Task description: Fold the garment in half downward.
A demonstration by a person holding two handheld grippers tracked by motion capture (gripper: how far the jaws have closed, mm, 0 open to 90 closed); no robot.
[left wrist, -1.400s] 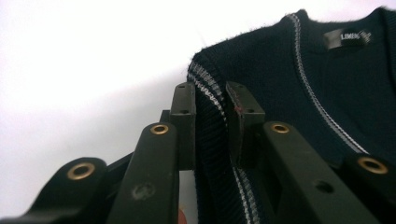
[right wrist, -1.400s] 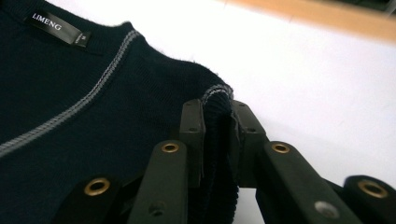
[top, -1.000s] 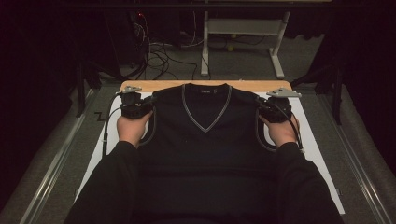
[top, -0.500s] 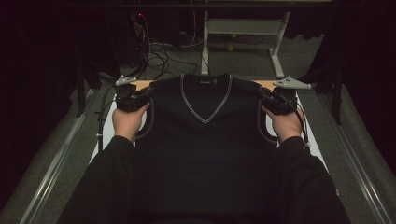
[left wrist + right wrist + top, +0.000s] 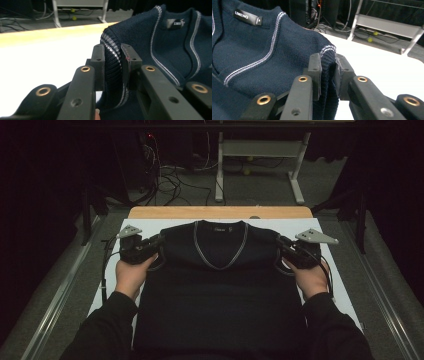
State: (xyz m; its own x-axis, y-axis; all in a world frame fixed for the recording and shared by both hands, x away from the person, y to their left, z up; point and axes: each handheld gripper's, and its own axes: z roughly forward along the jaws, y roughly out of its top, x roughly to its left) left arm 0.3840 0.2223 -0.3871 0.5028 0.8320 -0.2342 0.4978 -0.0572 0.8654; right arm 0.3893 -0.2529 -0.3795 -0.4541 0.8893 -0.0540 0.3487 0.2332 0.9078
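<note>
A dark navy V-neck sweater vest [image 5: 220,290] with grey-white trim lies front up on the white table top [image 5: 150,226], neck away from me. My left gripper [image 5: 159,240] is shut on the ribbed armhole edge [image 5: 112,67] at the vest's left shoulder. My right gripper [image 5: 280,243] is shut on the matching armhole edge [image 5: 327,72] at the right shoulder. Both pairs of jaws pinch a fold of knit between their pads. A brand label [image 5: 247,17] sits inside the collar.
The table's wooden far edge [image 5: 220,212] lies just beyond the collar. Metal rails [image 5: 60,295] run along both table sides. Behind it, cables [image 5: 170,180] cover the floor by a grey stand [image 5: 260,150]. Two small yellow balls [image 5: 372,36] rest under the stand.
Both hands, holding the vest's shoulders, first pushed it away, then drew it back toward me and down; the shoulders now lie on the white top, short of the wooden edge.
</note>
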